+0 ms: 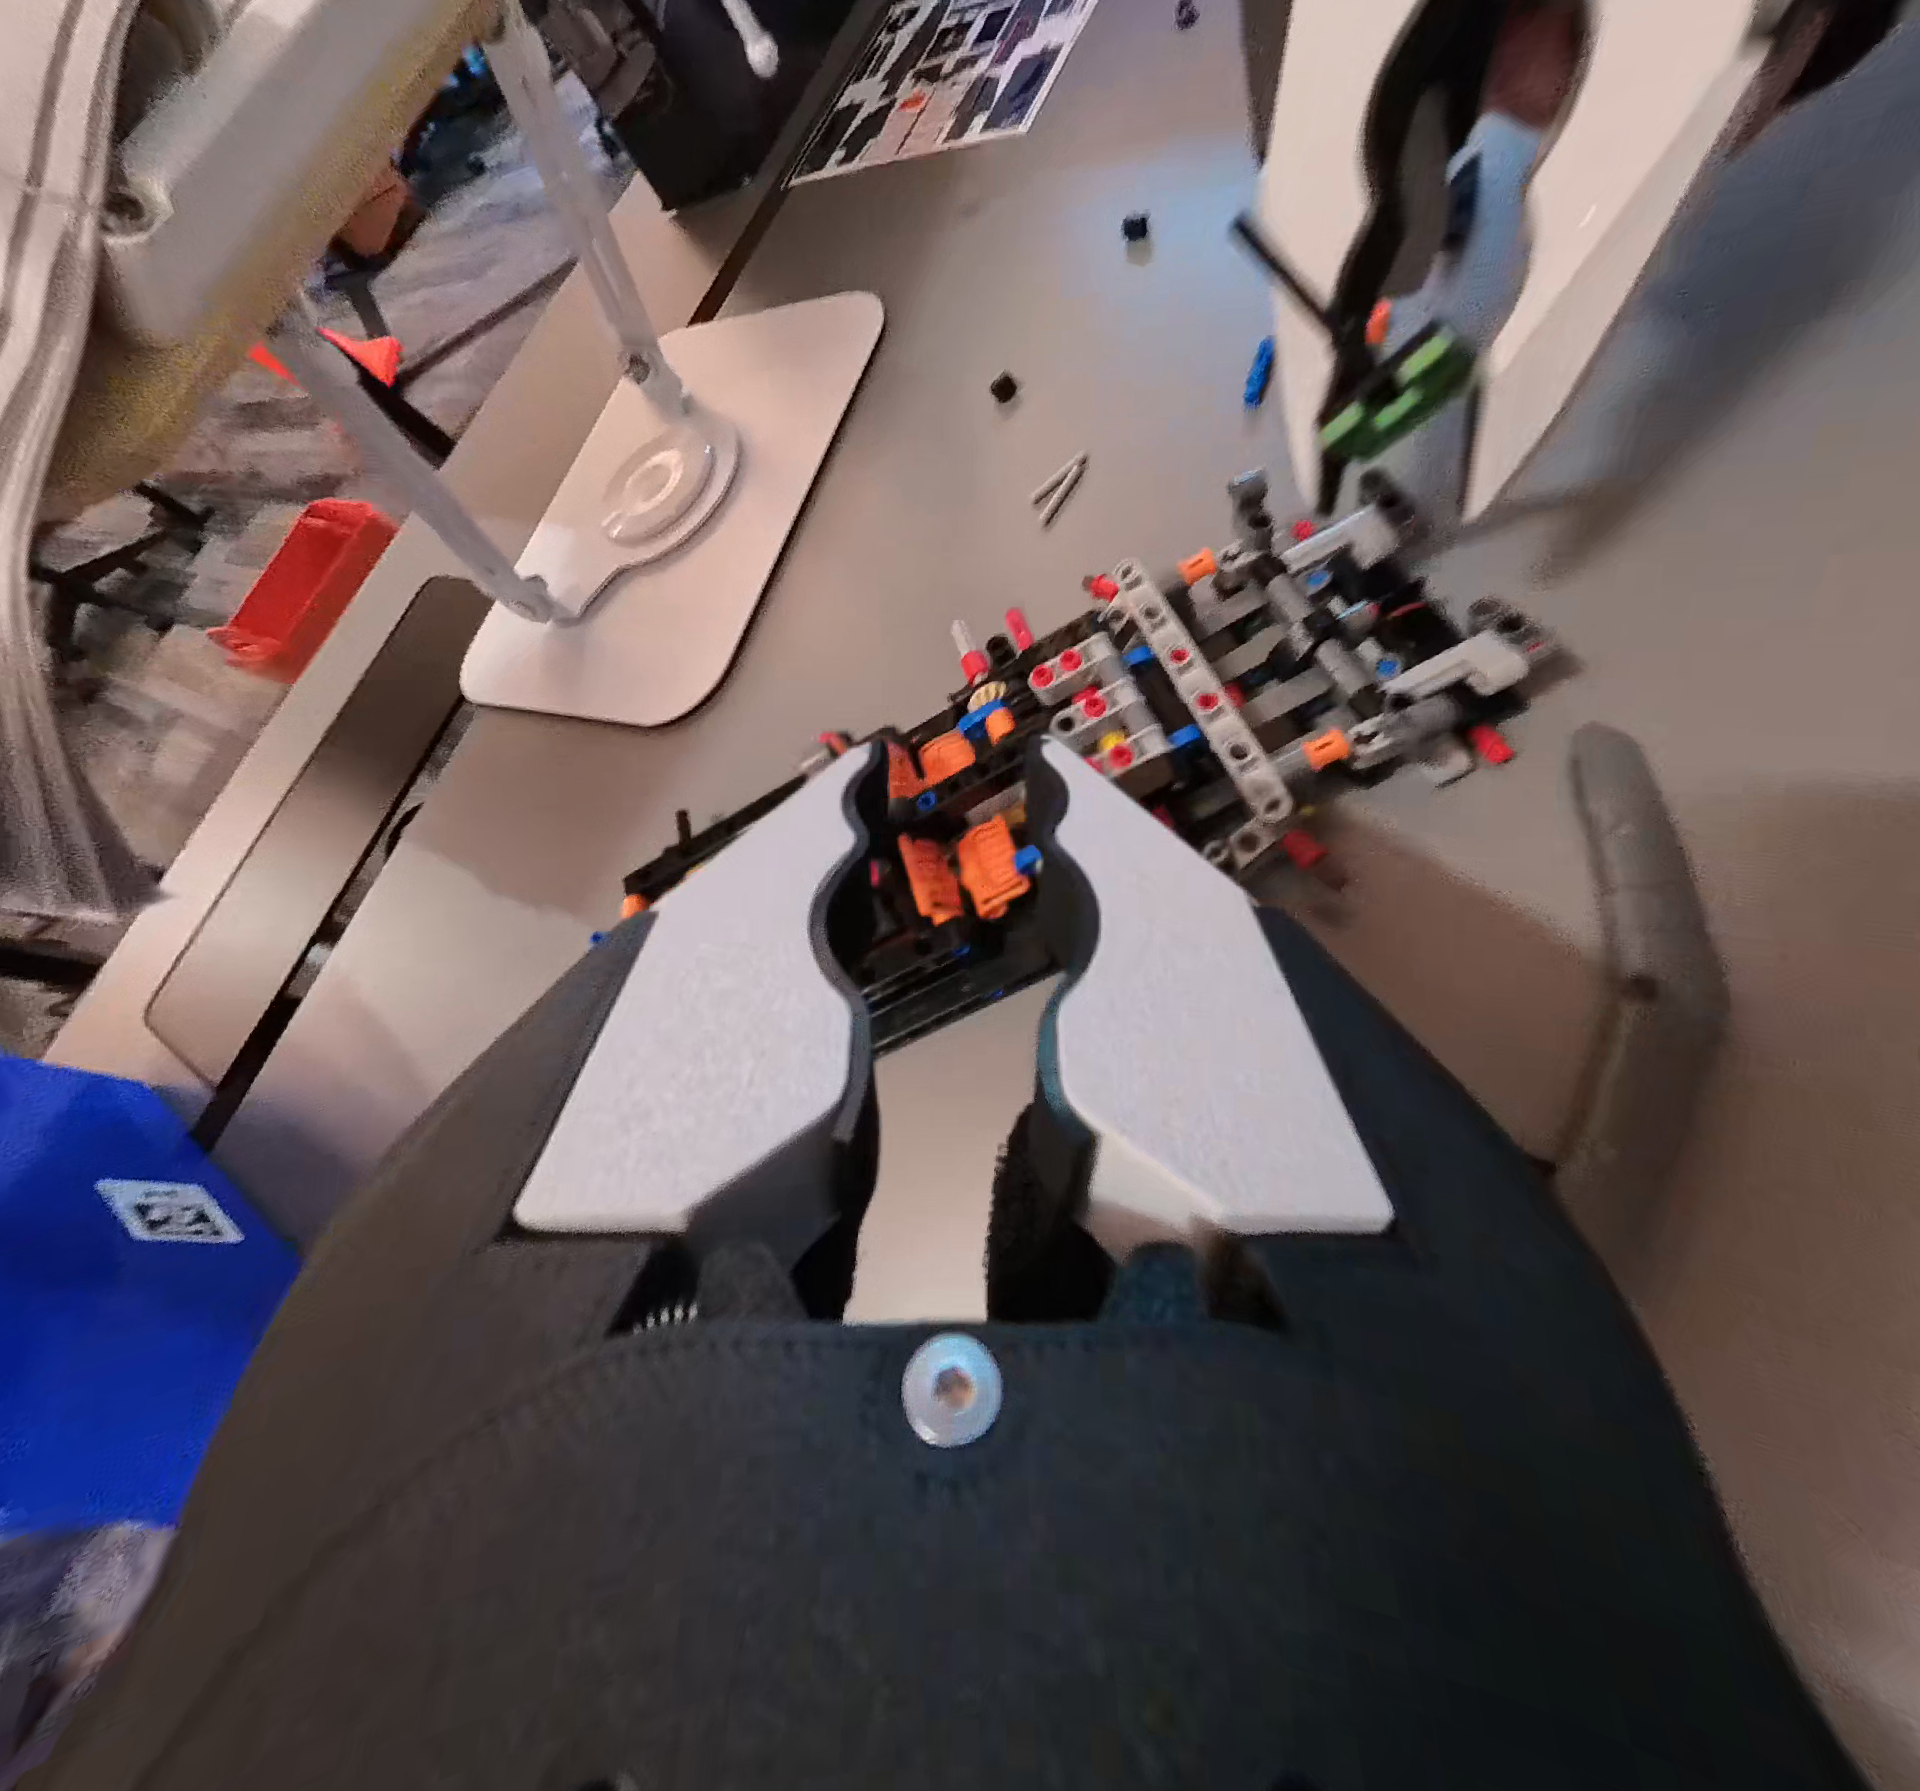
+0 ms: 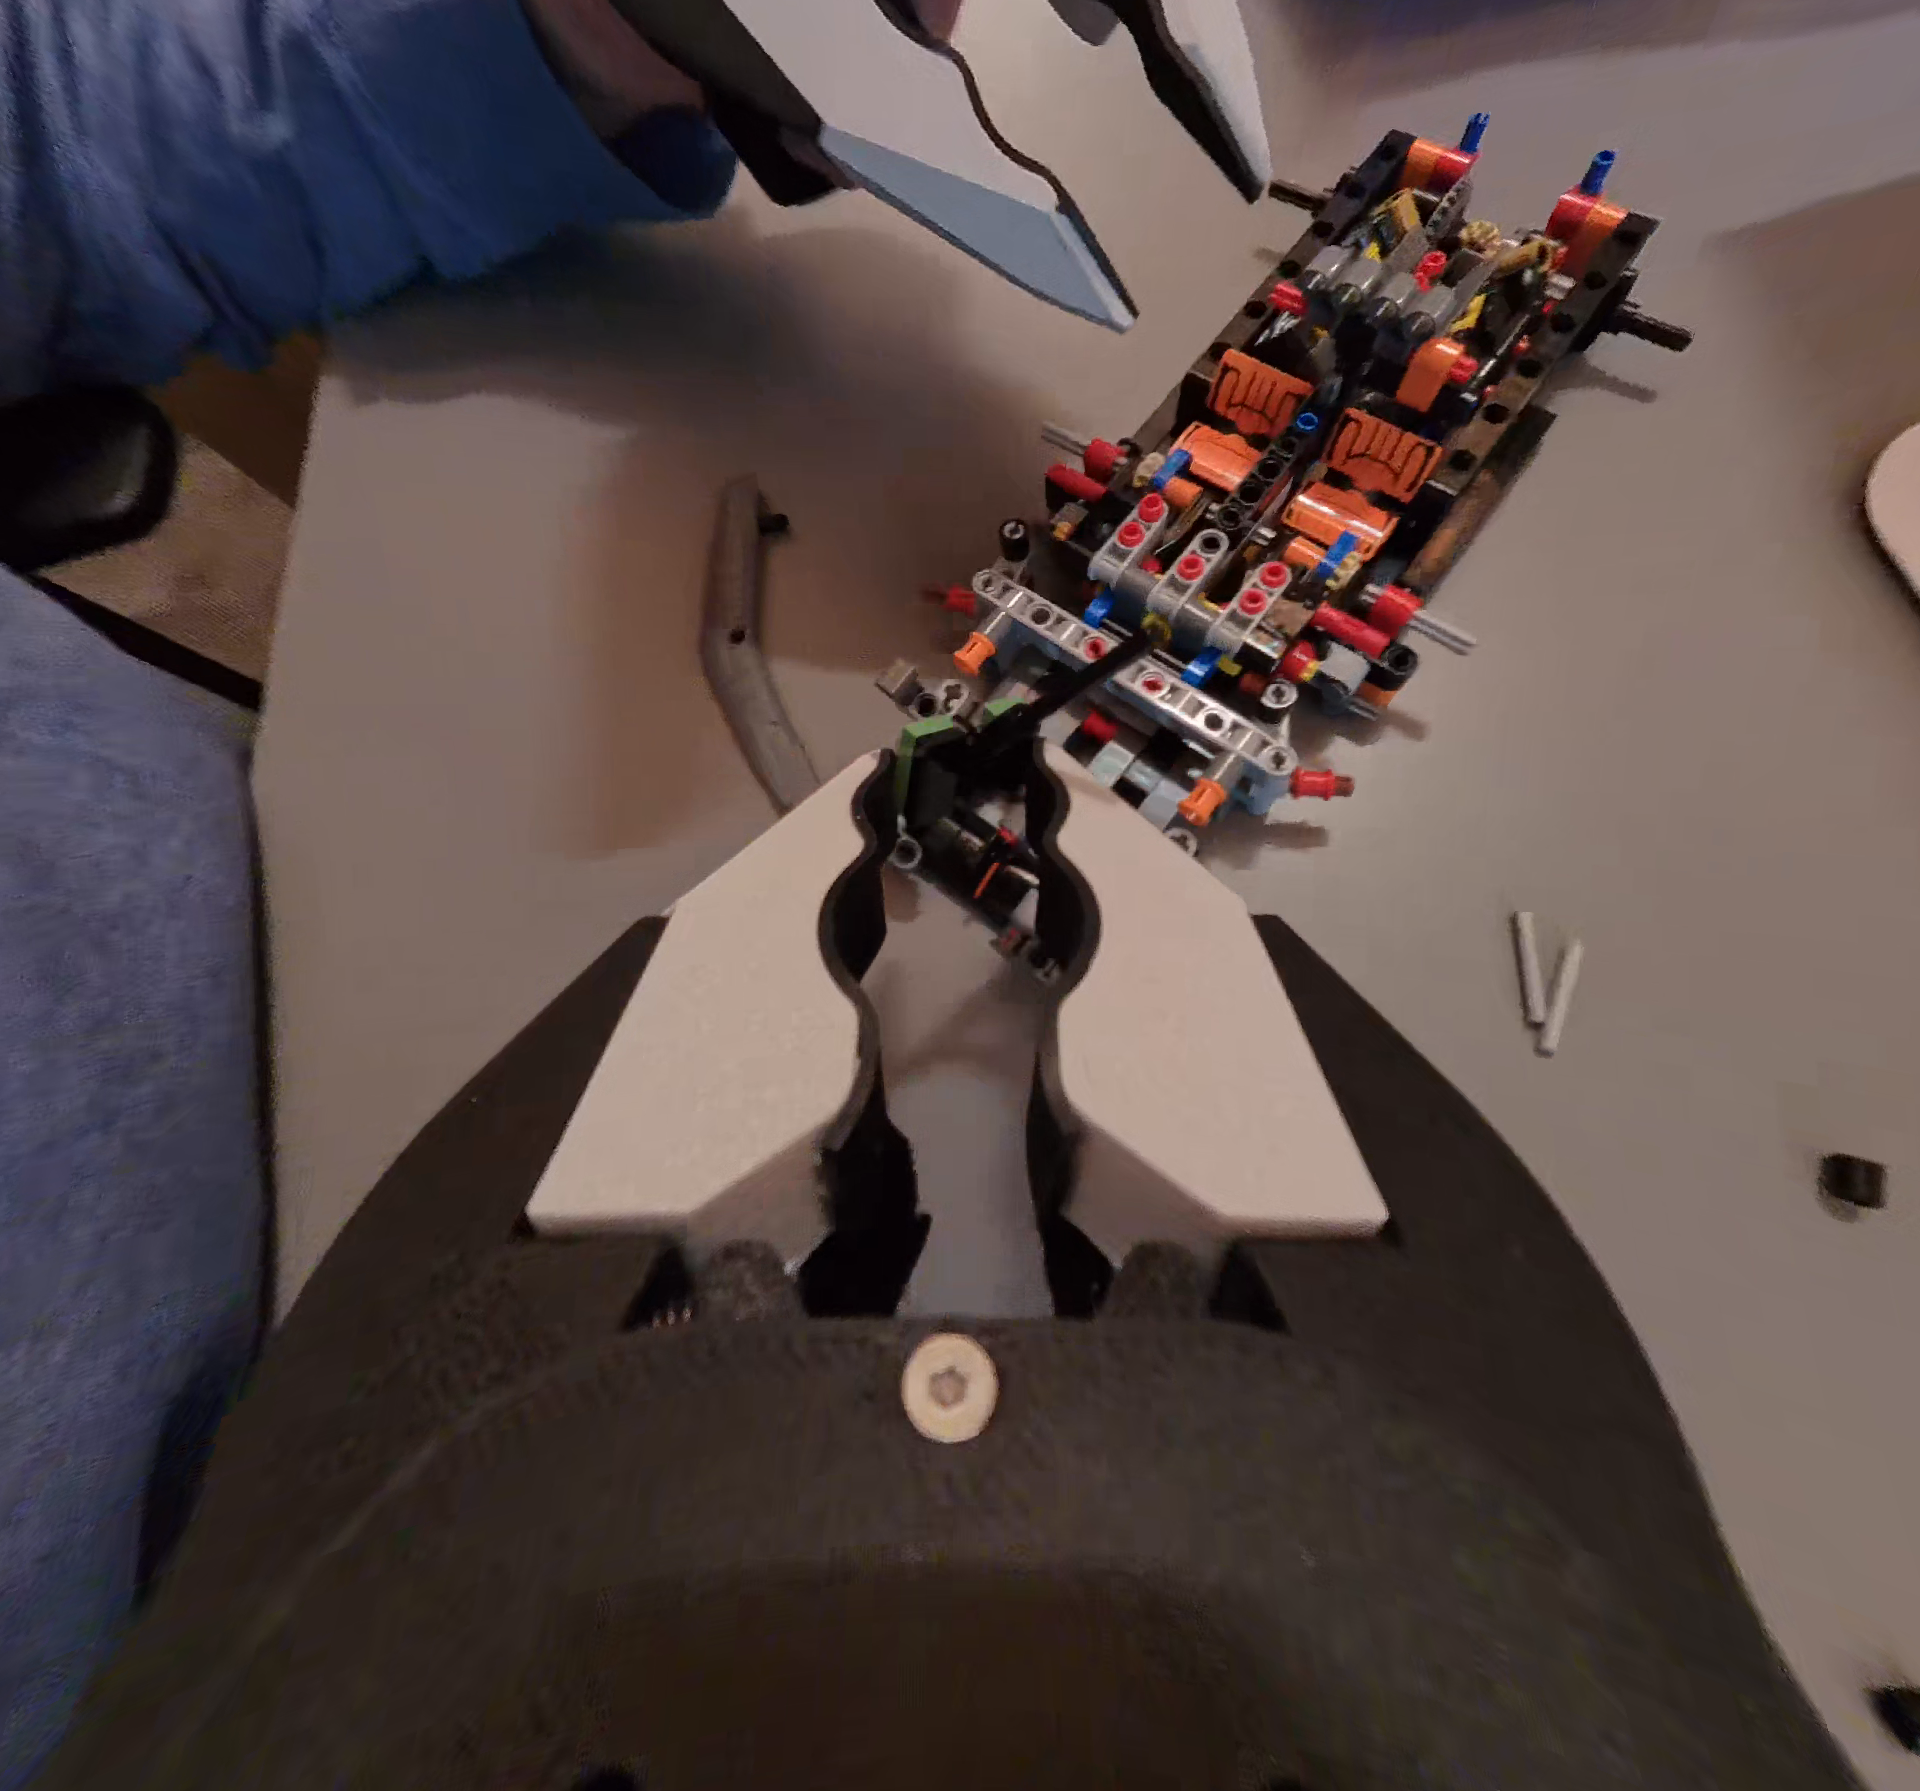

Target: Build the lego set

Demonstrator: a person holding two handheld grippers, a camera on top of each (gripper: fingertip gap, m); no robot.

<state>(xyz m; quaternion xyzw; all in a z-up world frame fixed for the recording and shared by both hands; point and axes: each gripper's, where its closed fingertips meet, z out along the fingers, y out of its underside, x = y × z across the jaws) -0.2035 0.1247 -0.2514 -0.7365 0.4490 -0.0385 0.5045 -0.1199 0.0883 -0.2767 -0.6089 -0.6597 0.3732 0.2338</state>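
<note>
Care matters as we lower the green-and-black subassembly (image 2: 961, 785), pinched in our right hand-held gripper (image 2: 956, 765), squarely onto the chassis (image 2: 1299, 494) while our left hand-held gripper (image 1: 956, 754) hangs part-open, empty.

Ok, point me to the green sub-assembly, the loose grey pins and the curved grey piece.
green sub-assembly (image 2: 914, 754): right wrist view, its green plate.
loose grey pins (image 2: 1545, 983): right wrist view, where they meet.
curved grey piece (image 2: 732, 598): right wrist view, mid-length.
</note>
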